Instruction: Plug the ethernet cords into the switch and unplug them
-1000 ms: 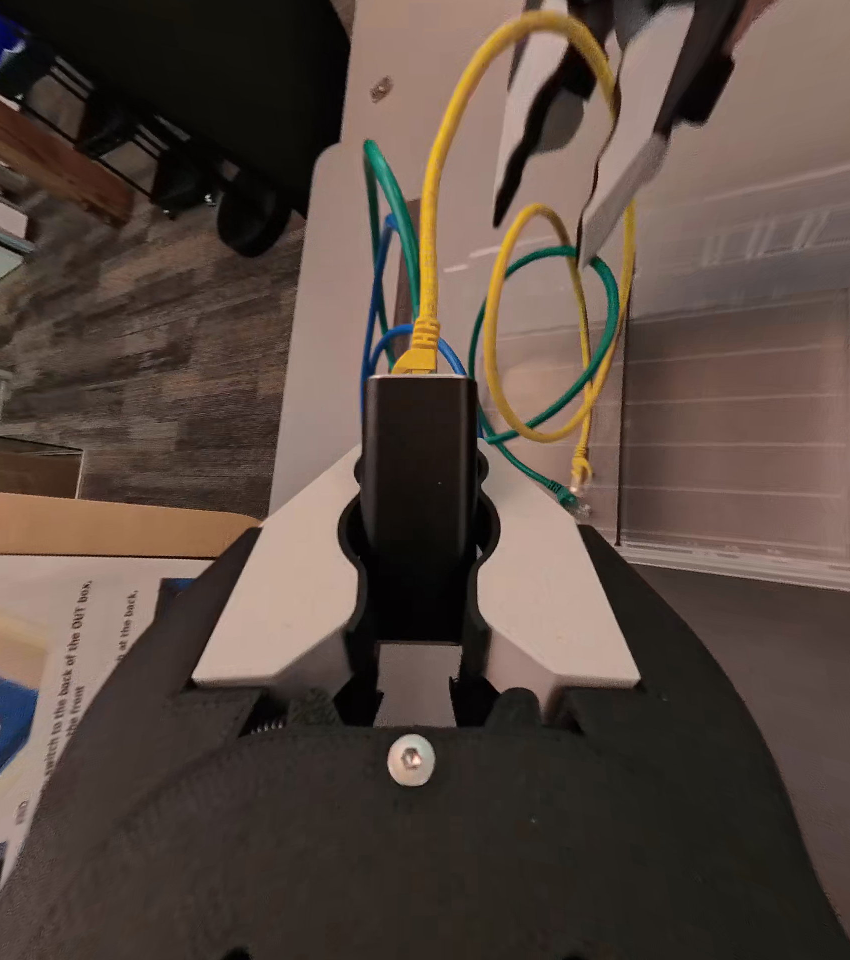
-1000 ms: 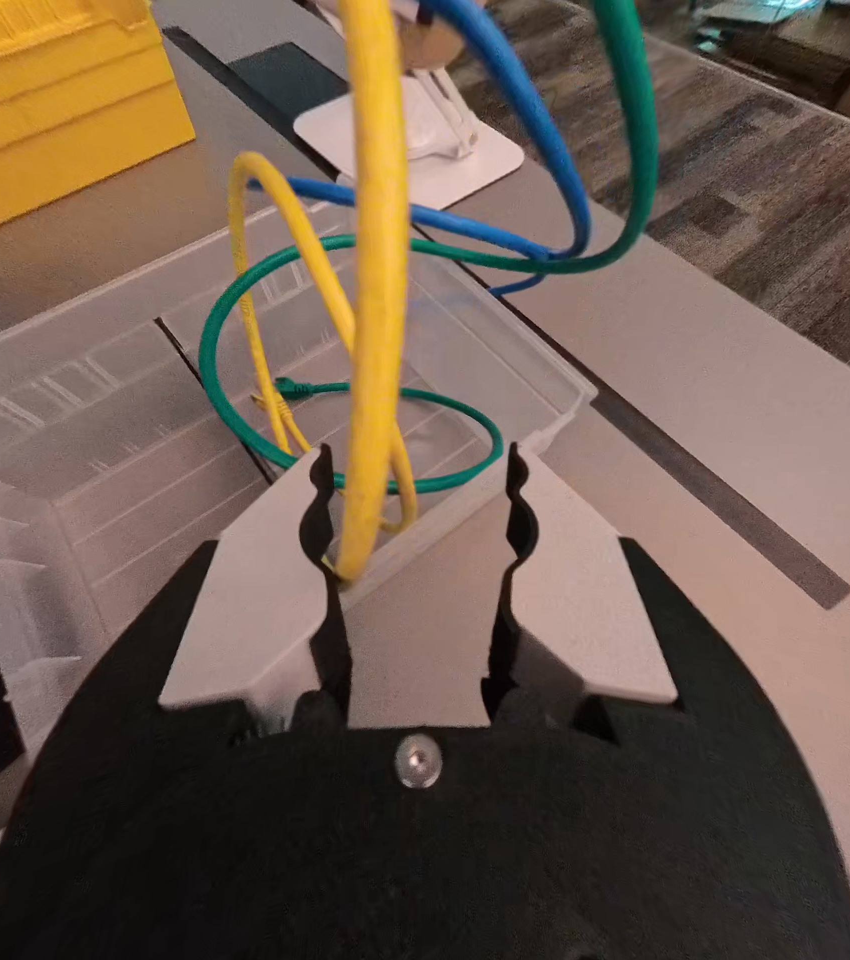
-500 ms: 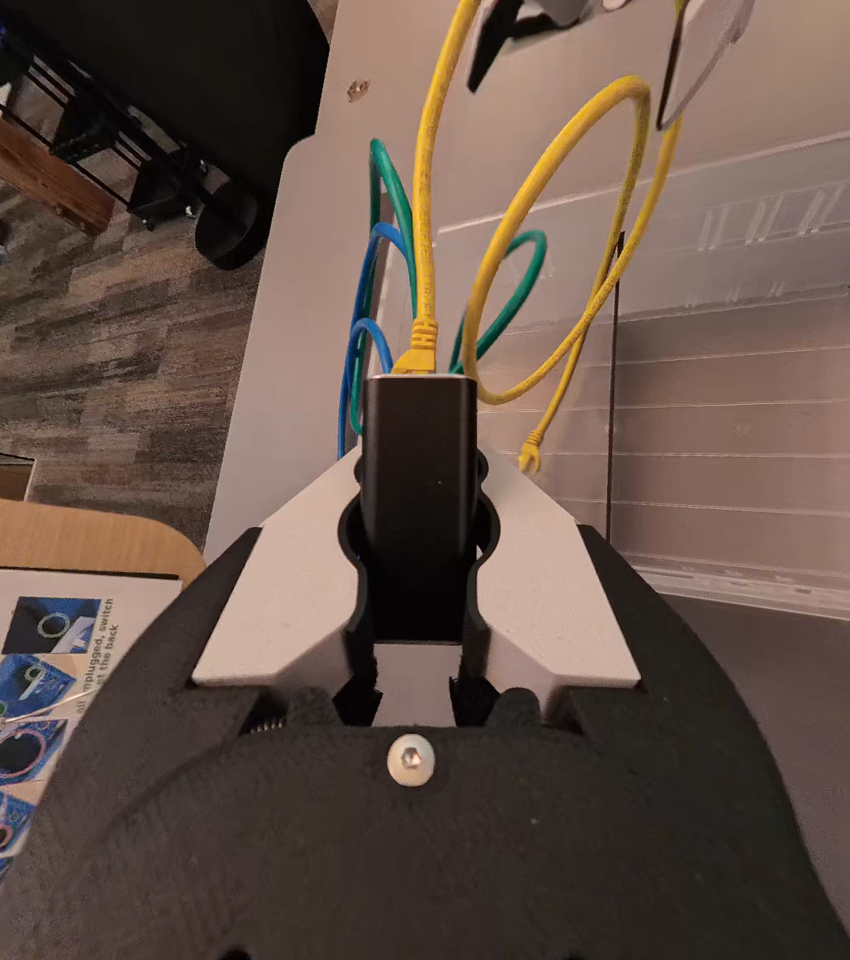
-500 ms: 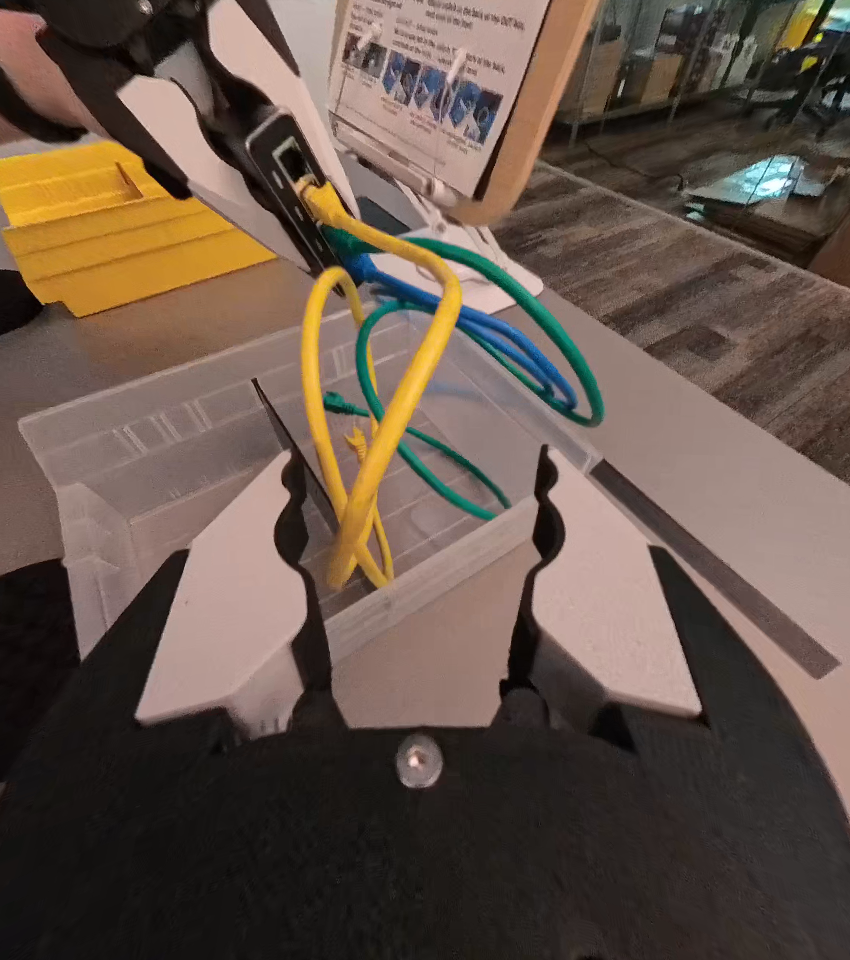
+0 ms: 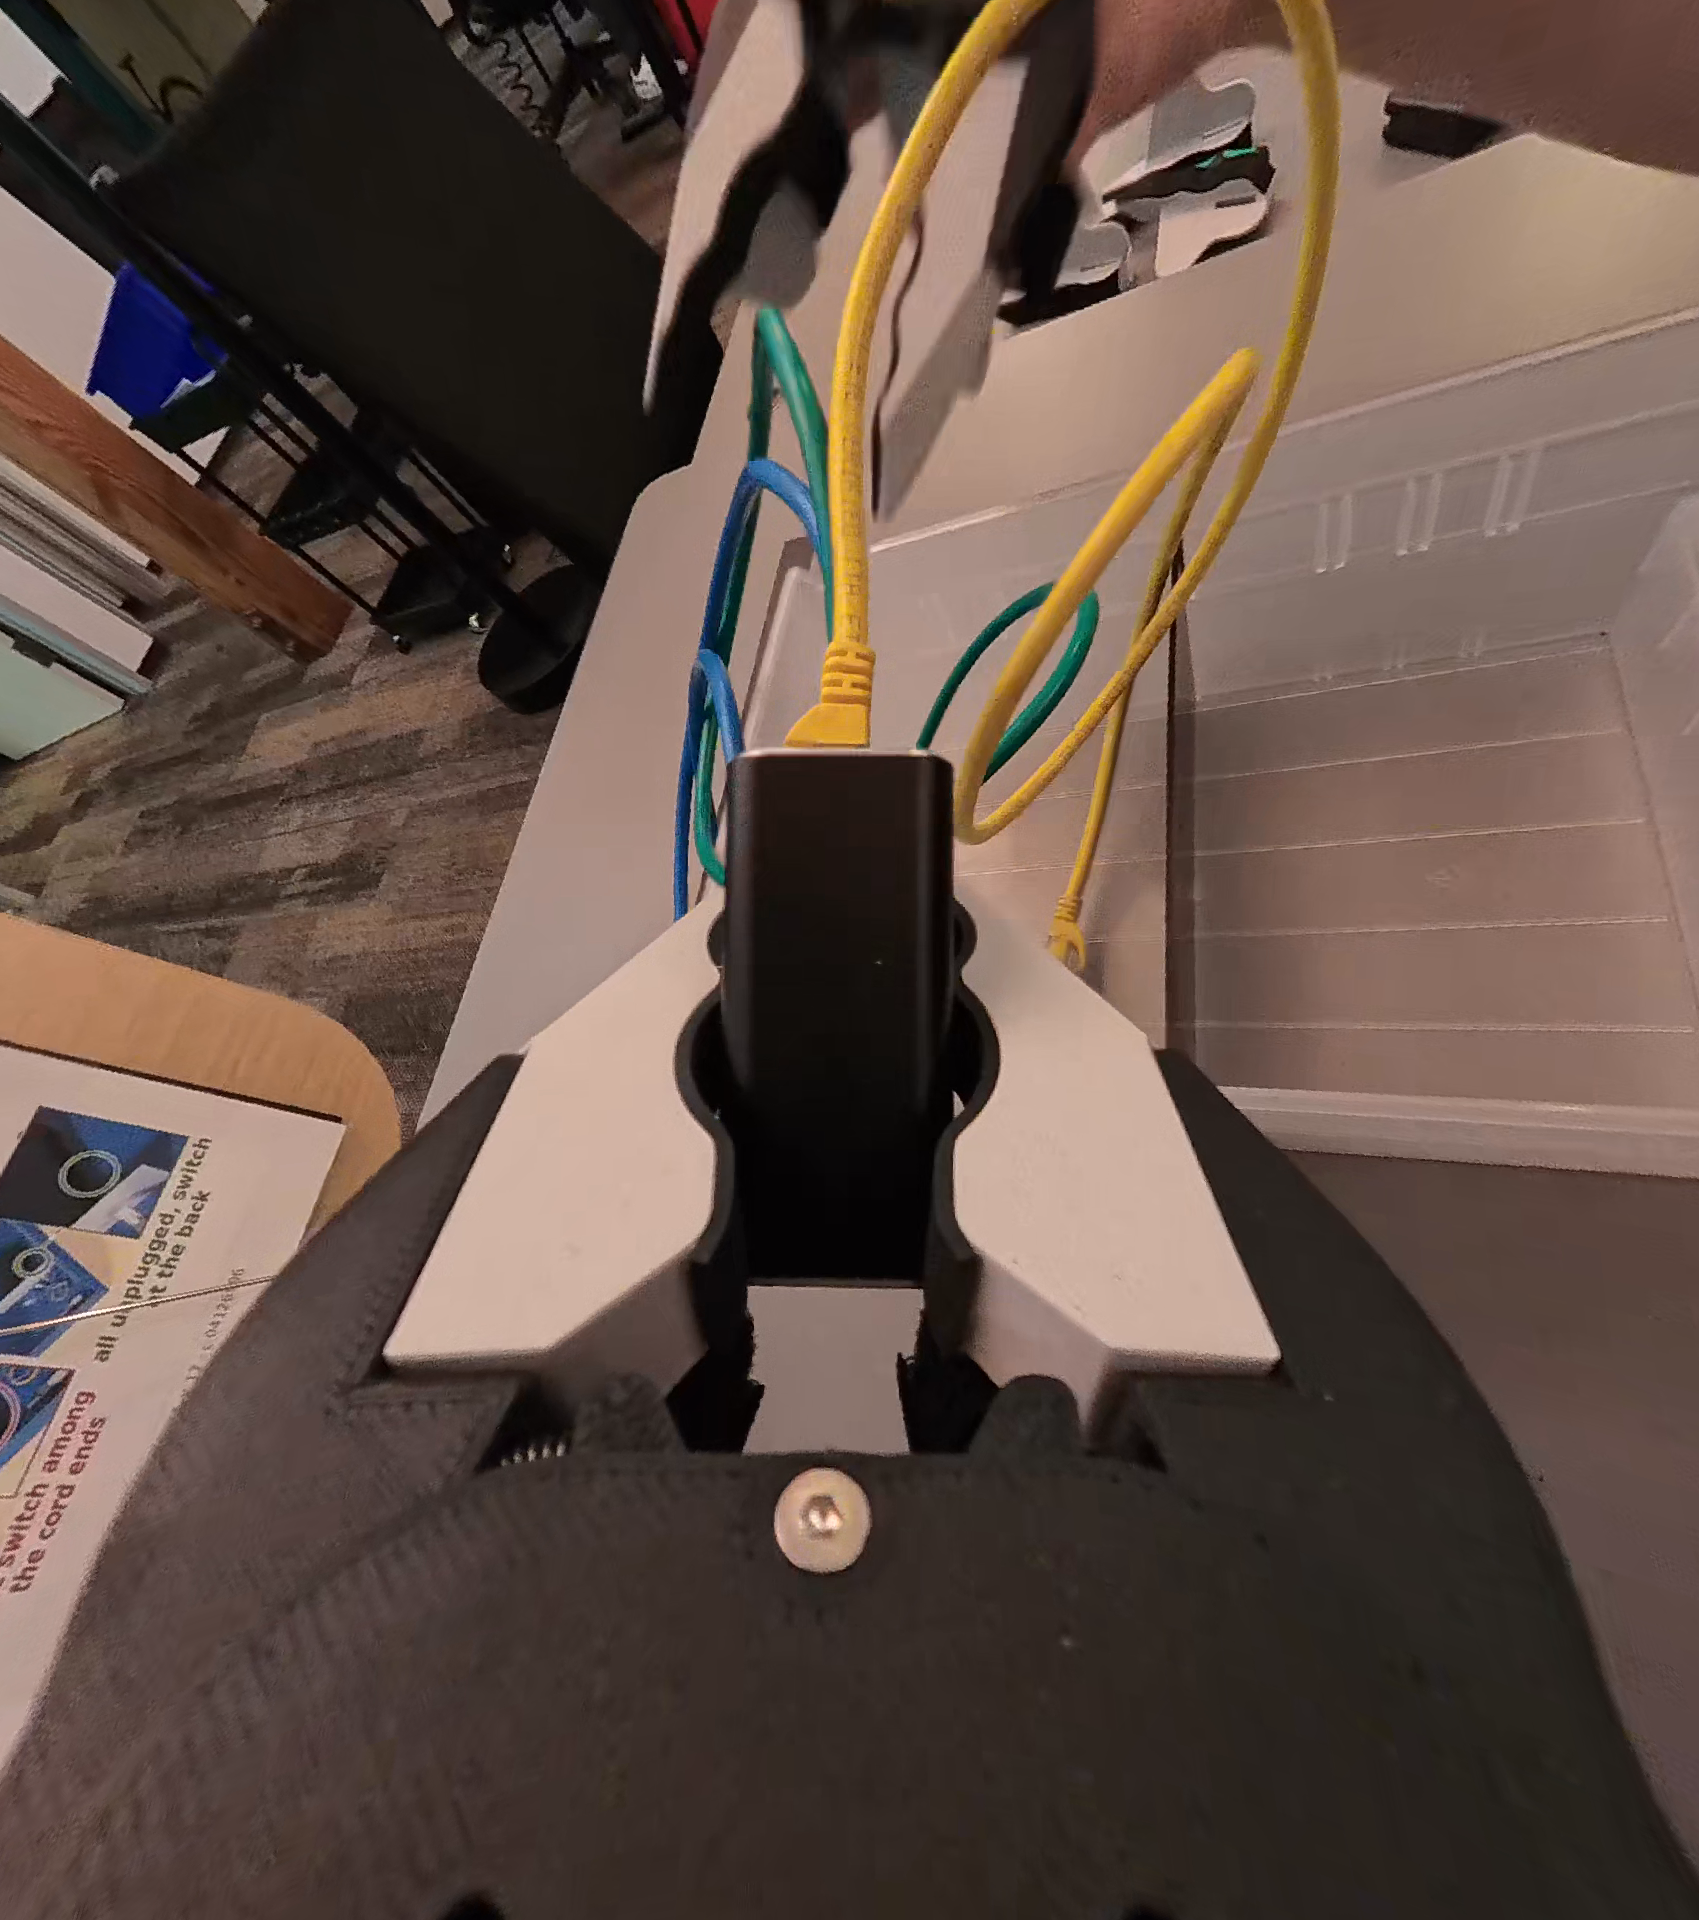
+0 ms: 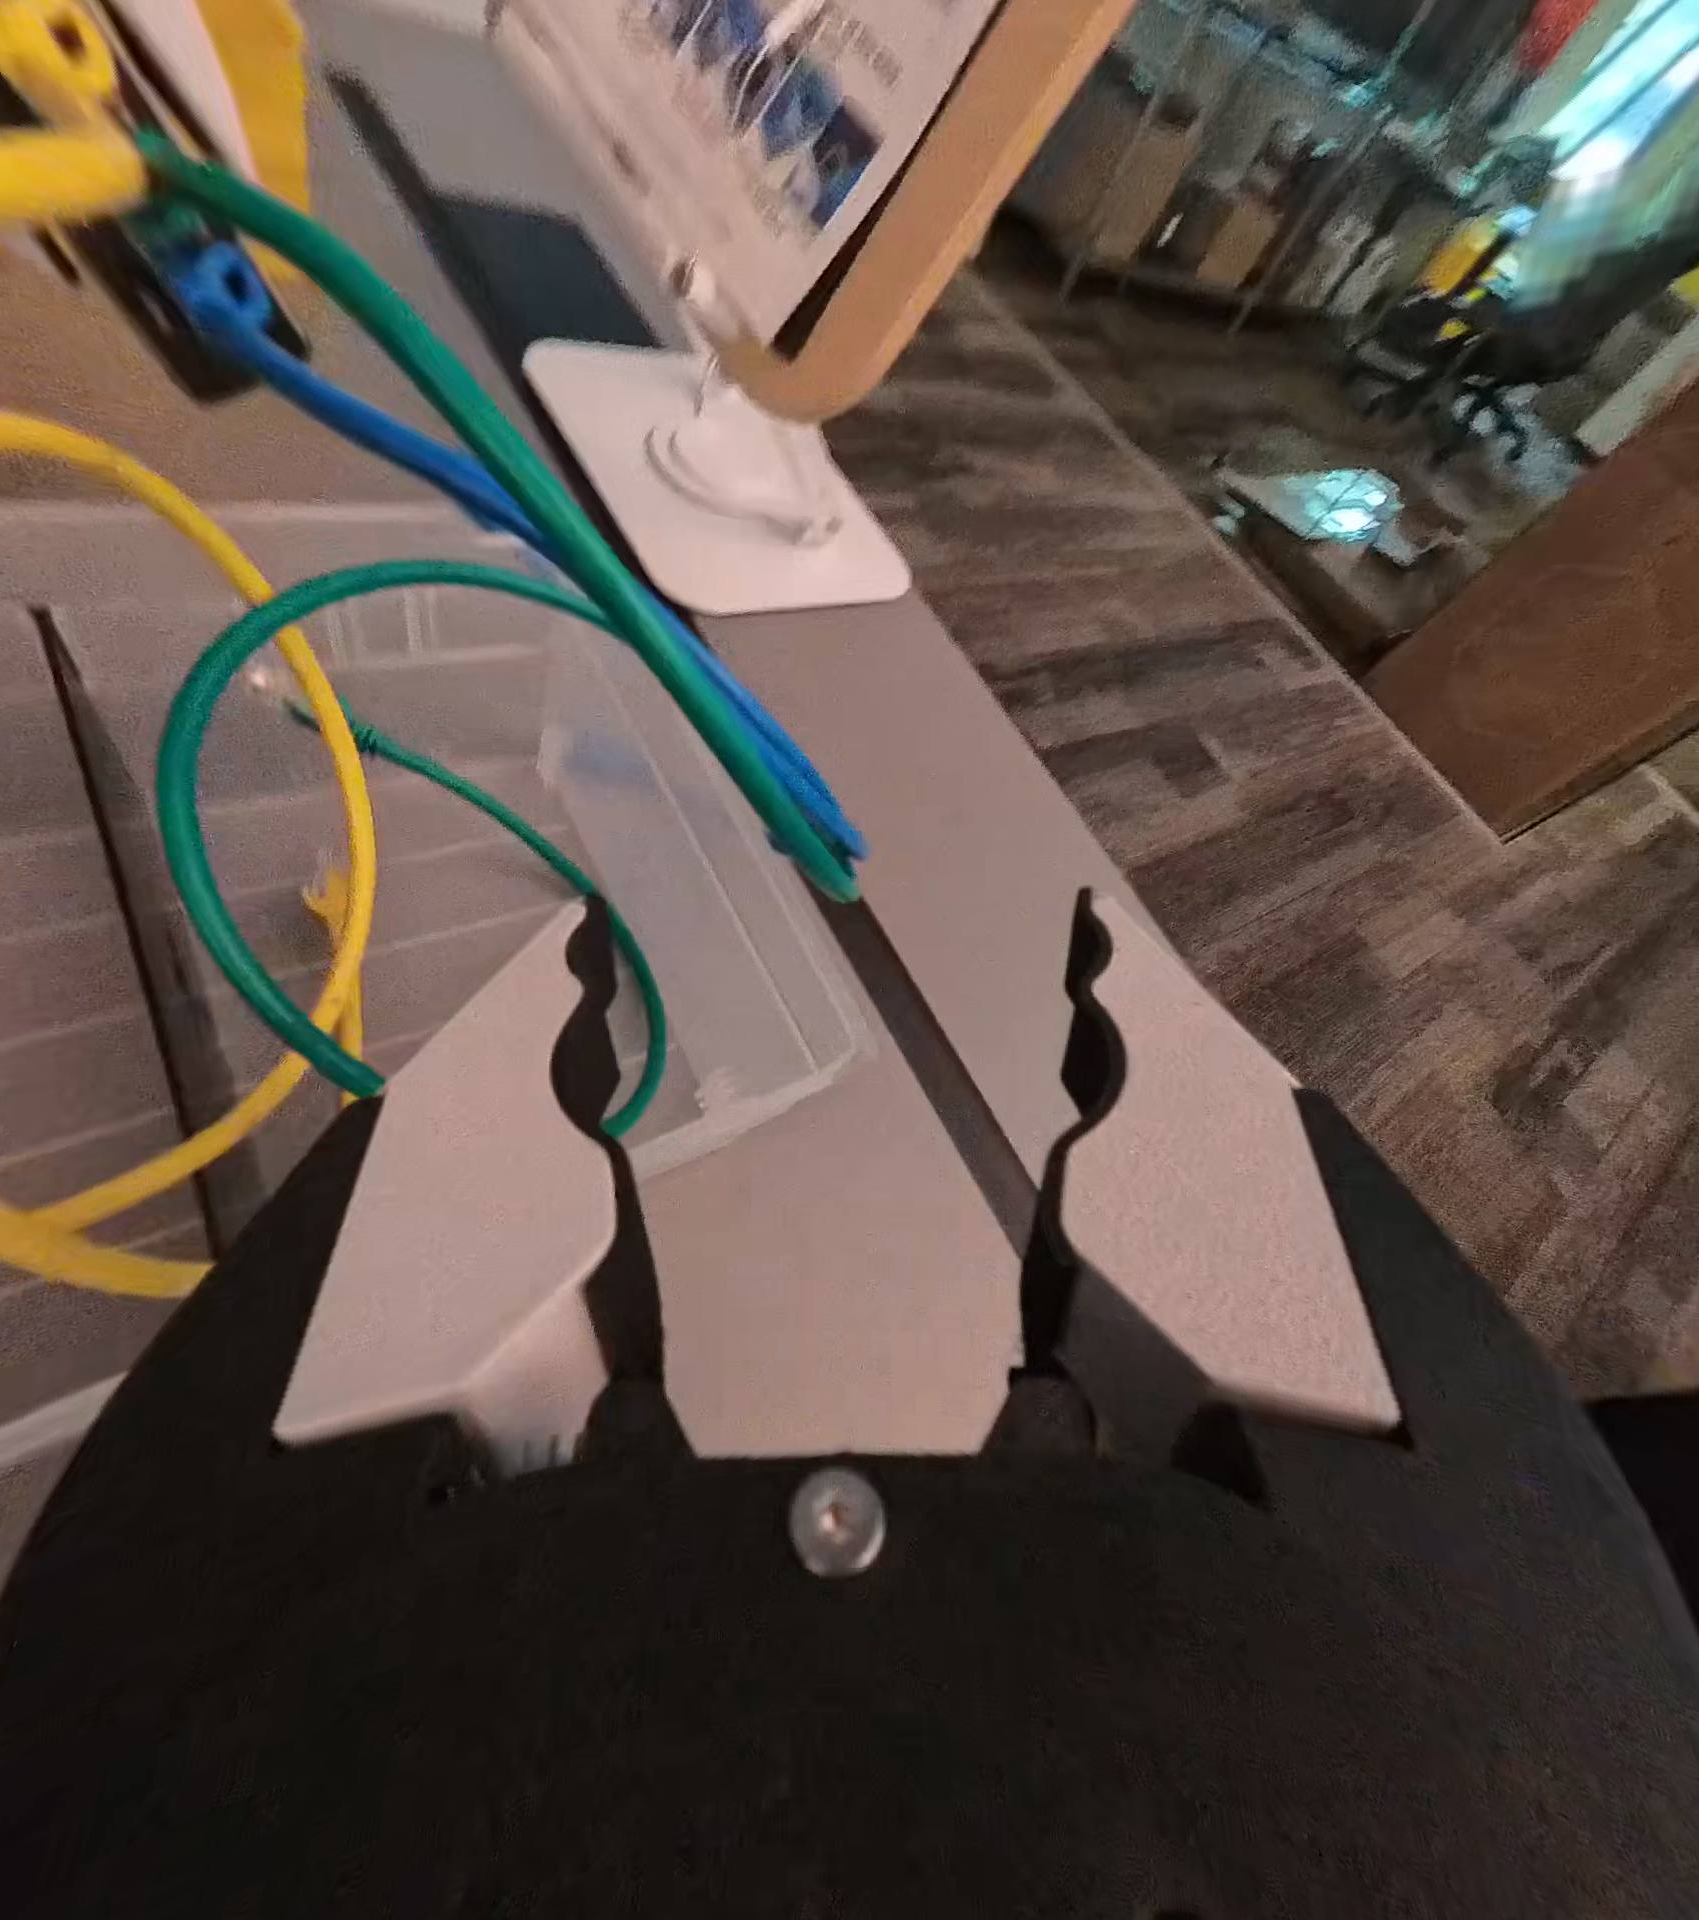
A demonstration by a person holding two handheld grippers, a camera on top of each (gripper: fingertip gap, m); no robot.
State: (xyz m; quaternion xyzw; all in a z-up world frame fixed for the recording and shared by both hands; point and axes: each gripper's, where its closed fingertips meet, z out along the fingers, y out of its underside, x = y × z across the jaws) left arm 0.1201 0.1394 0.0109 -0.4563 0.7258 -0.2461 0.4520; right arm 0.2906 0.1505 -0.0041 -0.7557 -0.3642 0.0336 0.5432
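Switch [image 5: 840, 997] clamped in my left gripper [image 5: 840, 935], yellow cord [image 5: 850, 540] plugged in; right gripper [image 6: 840, 914] released, probably straddling that cord.

A clear plastic bin [image 5: 1427, 831] was seen on the grey desk [image 5: 1551, 1299], an illustrated instruction sheet [image 5: 66, 1247] on a wooden-framed stand was propped beside it, above wood-patterned flooring [image 6: 1344, 883].

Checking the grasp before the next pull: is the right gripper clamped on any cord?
No. In the right wrist view the right gripper stands open, and only a thin green cord loops loosely between its fingers.
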